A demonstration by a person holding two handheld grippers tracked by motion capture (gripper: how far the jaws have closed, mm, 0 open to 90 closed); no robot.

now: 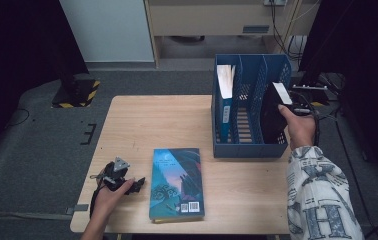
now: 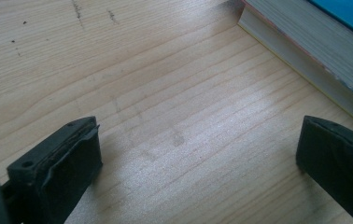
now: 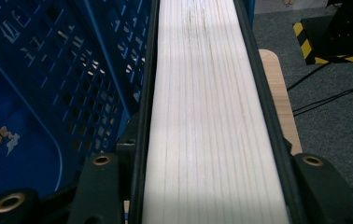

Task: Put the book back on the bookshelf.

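My right tool (image 1: 288, 102) grips a black-covered book (image 1: 272, 117) across its thickness, page edges (image 3: 212, 116) facing the camera, jaws pressed on both covers. The book stands tilted in the rightmost slot of the blue file rack (image 1: 249, 147), at the far right of the surface (image 1: 142, 125). I judge it stiff, fairly heavy and smooth-covered, so I hold near the top edge, squarely across the block. My left tool (image 1: 136, 186) rests released on the surface beside a blue book (image 1: 177, 182) lying flat.
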